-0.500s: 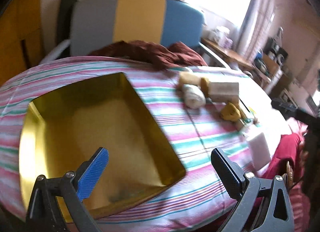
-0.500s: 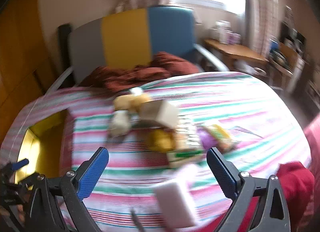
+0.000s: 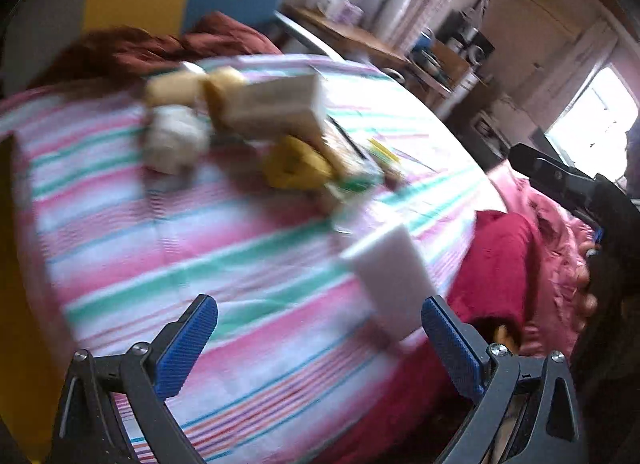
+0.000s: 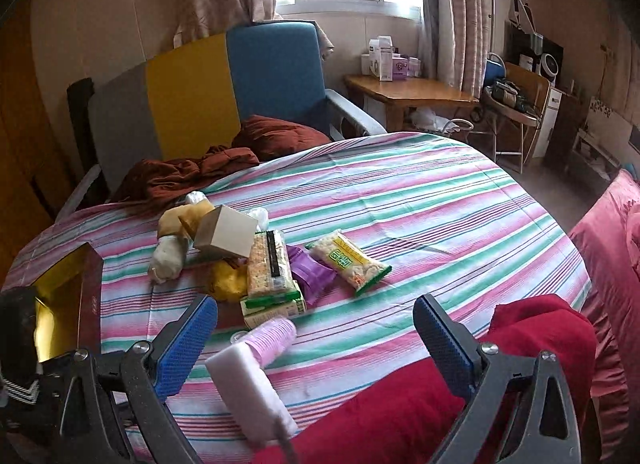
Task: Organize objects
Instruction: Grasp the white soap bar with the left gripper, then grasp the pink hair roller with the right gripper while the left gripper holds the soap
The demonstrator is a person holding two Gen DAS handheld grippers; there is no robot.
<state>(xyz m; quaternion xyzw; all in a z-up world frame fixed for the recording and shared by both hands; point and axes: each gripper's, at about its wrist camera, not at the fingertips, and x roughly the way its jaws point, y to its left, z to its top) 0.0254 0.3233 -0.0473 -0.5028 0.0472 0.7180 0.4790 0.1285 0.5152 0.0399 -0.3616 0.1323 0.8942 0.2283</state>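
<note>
Both hand-held grippers hover wide open over the striped table, nothing held

The right hand-held gripper point(image 4: 314, 338) tilts down toward the table point(image 4: 440, 200), jaws spread and empty; a white sponge block point(image 4: 250, 394) lies just ahead of it, between the fingers in the picture but nearer the left one, its long axis running away from the gripper toward the pile; a stack of pink cups point(image 4: 272, 338) lies at its far end; beyond sit snack packets point(image 4: 348, 262) and a small cardboard box point(image 4: 226, 232); the gold-lined box point(image 4: 64, 292), likely the place to put things, stands well to the left; the left hand-held gripper point(image 3: 320, 344), also open and angled down, sees the sponge block point(image 3: 390, 276) toward its right finger, in a blurred view; I judge either hand could reach the sponge, the left being closer to the box.
</note>
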